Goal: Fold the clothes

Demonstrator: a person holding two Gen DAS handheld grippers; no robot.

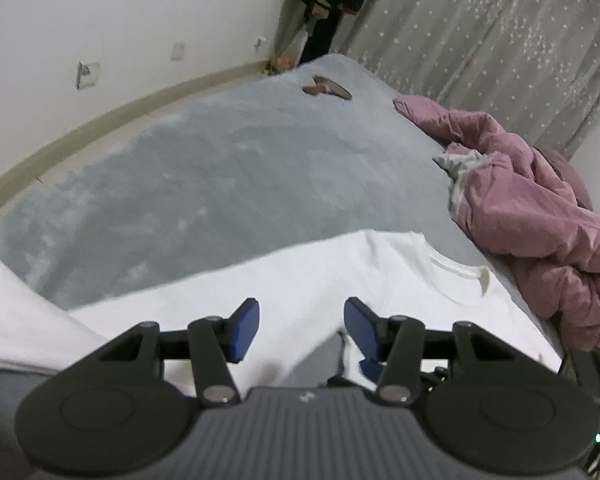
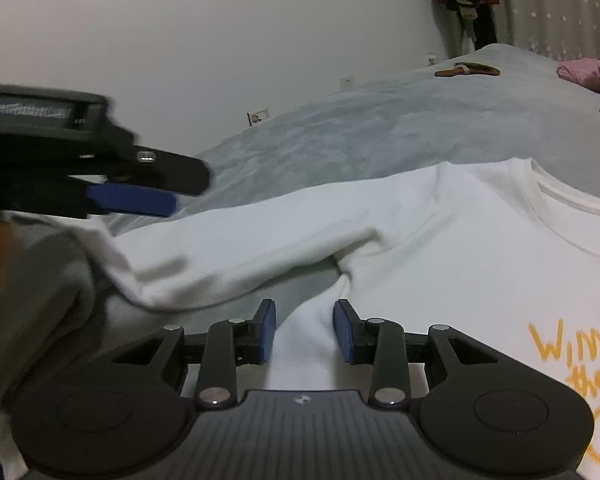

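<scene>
The white T-shirt [image 2: 440, 240] is lying front-up on the grey bed [image 1: 220, 168], one sleeve [image 2: 240, 248] stretching out sideways. The right gripper [image 2: 304, 330] is hovering over the underarm crease with fingers spread, pinching nothing; the left gripper [image 1: 300, 330], fingers likewise parted and empty, is reaching over the sleeve. Best to be pinching only the sleeve layer — then carrying it flat across the chest

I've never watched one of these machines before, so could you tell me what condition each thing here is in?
White T-shirt: spread on the bed, unfolded, sleeve out.
Pink garment: crumpled heap.
Left claw: open, empty, above the shirt.
Right claw: open, shirt fabric between its pads.
Grey blanket: spread flat.
</scene>
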